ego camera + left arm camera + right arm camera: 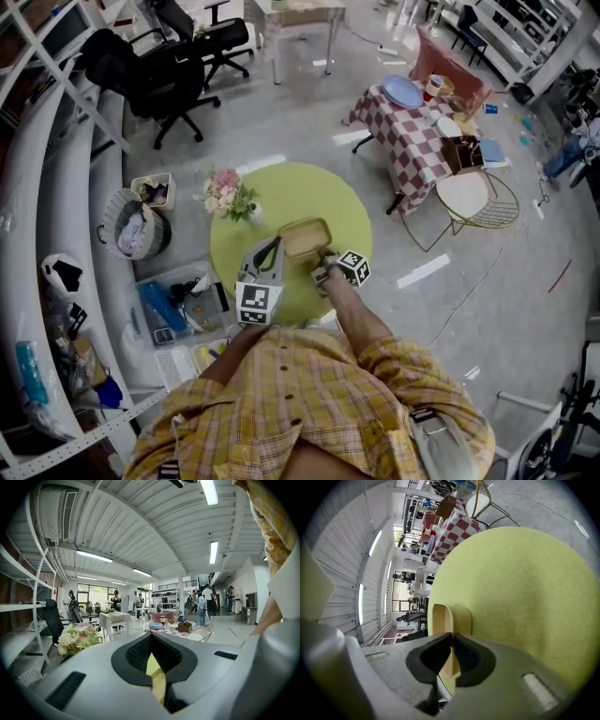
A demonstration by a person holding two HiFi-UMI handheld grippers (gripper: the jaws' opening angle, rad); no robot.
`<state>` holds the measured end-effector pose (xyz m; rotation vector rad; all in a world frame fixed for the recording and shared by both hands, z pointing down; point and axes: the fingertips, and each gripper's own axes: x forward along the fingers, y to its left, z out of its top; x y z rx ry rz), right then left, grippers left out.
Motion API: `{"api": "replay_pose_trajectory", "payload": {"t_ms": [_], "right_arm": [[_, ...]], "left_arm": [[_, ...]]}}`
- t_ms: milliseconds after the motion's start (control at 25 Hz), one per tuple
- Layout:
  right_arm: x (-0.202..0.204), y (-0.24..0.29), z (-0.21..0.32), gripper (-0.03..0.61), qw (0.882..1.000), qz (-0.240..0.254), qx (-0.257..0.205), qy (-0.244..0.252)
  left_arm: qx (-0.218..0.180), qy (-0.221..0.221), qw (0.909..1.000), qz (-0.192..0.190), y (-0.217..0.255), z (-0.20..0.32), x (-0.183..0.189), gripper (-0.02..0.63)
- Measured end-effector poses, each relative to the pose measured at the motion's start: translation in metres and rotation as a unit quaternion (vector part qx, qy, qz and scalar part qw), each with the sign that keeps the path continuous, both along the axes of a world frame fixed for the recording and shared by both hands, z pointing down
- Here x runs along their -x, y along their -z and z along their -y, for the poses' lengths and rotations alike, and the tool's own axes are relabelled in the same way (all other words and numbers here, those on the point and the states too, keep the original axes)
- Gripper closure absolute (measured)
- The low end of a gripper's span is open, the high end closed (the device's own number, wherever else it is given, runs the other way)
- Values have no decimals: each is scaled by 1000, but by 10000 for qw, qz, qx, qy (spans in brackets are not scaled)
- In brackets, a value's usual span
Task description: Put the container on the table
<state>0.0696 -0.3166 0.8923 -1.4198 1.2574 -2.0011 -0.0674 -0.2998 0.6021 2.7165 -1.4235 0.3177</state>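
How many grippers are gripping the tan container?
2. The right gripper is shut on the tan container at its near right rim; the left gripper is shut on its near left edge.

The container (461, 618) between the right gripper's (451, 637) jaws looks like smooth, matt tan plastic; the gripper's shell is matt grey plastic with black ribbed pads; the round table (525, 588) beyond its tips has a matt, finely grainy yellow-green surface
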Motion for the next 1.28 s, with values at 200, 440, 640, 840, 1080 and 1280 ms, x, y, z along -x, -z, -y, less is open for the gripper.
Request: {"api": "replay_pose_trajectory", "payload": {"t_ms": [200,440,640,840,1080,1280], "right_arm": [[1,1,-1,492,10000,34,-34,47],[-1,3,-7,492,9999,17,-92,71],[-1,10,-12,492,9997,33,-212,81],[-1,20,-17,495,9992,-9,-379,115],[-2,33,-26,534,9982,60,-591,129],[-4,49,-30,566,9960,-78,-857,240]], "left_arm": [[14,-8,10000,-3,-2,-1,-2,607],[24,-59,10000,-30,-3,-3,-5,608],[22,-100,9999,-54,-1,-7,-8,607],[-4,-180,9998,-61,1,-13,-11,607],[-15,-262,9996,-84,3,-22,-14,607],[-7,-310,9995,-86,4,-29,-16,607]]}}
